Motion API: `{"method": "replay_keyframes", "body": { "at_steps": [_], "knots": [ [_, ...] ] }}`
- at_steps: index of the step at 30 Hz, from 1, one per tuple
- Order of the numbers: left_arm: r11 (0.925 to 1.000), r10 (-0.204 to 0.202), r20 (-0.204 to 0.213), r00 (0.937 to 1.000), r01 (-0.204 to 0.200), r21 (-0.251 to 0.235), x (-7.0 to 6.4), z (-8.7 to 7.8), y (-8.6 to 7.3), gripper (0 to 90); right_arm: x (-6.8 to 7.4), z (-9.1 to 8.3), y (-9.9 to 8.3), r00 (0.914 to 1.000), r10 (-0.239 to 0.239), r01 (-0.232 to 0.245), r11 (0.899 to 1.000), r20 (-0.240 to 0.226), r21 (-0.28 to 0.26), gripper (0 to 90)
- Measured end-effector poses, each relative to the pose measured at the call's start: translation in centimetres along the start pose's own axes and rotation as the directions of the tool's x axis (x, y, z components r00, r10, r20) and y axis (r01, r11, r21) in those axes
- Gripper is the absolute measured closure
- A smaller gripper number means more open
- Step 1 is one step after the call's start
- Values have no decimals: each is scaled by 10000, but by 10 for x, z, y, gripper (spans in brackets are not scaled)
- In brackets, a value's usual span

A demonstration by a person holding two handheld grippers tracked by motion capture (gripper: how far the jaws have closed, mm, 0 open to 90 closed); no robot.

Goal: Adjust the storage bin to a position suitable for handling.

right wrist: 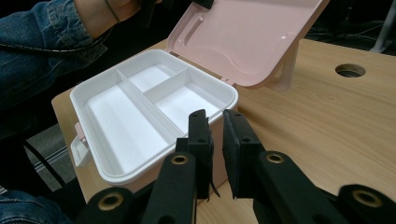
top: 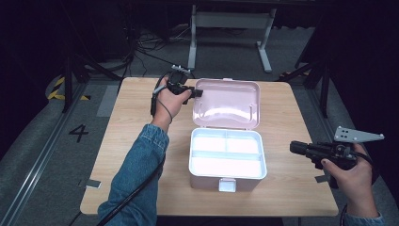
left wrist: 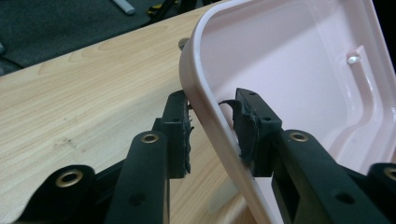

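A pink storage box [top: 205, 181] stands open in the middle of the wooden table [top: 131, 127]. Its pink lid [top: 226, 101] is tipped back toward the far edge. Inside sits a white tray [top: 227, 165] with three empty compartments. My left gripper [top: 196, 93] is at the lid's upper left corner. In the left gripper view its jaws straddle the lid rim [left wrist: 205, 112], one pad outside and one pad [left wrist: 254, 128] against the inner face. My right gripper [top: 293, 148] hovers right of the box and points at it. Its jaws [right wrist: 215, 116] are nearly together with nothing between them.
The box's white latch [top: 227, 184] hangs at its front wall, near the table's front edge. A round cable hole [right wrist: 350, 70] is in the tabletop beyond the lid. A white desk frame [top: 230, 28] and floor cables [top: 141, 52] lie behind the table.
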State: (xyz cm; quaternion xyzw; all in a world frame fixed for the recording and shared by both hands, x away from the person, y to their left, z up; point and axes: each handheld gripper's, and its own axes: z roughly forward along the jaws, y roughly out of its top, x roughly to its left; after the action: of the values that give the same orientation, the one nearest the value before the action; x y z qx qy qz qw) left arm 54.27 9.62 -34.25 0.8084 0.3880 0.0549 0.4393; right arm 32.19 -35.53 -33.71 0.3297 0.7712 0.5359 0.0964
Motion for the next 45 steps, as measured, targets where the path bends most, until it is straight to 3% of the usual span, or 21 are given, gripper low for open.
{"method": "replay_keyframes", "body": {
  "at_steps": [2, 8, 12, 16, 18, 23, 33, 38, 40, 45],
  "knots": [
    [9999, -45, -128, 9999, 47, 130, 2, 4, -2, 657, 0, 0, 0, 10000, 10, -10, 10000, 6, -5, 823],
    [9984, -484, 33, 9988, 482, 311, 9, 14, -6, 644, -1, 0, -1, 10000, 69, -69, 10000, -11, 7, 821],
    [9976, -420, -120, 9990, 426, 542, 12, 19, -8, 629, -1, 0, -1, 9999, 98, -98, 10000, -20, -2, 814],
    [9957, -631, -164, 9979, 640, 666, 16, 25, -14, 619, -2, 1, -2, 9999, 118, -118, 9999, -46, 22, 814],
    [9948, -512, -261, 9983, 533, 864, 18, 28, -16, 627, -2, 1, -2, 9999, 125, -125, 9999, -44, 22, 813],
    [9908, -1024, -47, 9947, 1024, 888, 25, 32, -24, 654, -3, 1, -2, 9999, 143, -143, 9999, -51, 44, 811],
    [9915, -862, -180, 9961, 876, 963, 26, 33, -27, 649, -2, 3, -2, 9998, 155, -155, 9999, -98, 44, 803],
    [9934, -693, -643, 9955, 748, 874, 27, 29, -28, 436, -2, 3, -2, 9998, 135, -135, 9999, -146, 46, 799],
    [9945, -728, -919, 9931, 793, 690, 27, 21, -28, 398, -3, 4, -2, 9998, 145, -145, 9999, -148, 35, 796],
    [9990, -320, -1053, 9939, 351, 278, 20, -1, -23, 342, -4, 6, 0, 9997, 135, -136, 9999, -189, -42, 784]
  ]
}}
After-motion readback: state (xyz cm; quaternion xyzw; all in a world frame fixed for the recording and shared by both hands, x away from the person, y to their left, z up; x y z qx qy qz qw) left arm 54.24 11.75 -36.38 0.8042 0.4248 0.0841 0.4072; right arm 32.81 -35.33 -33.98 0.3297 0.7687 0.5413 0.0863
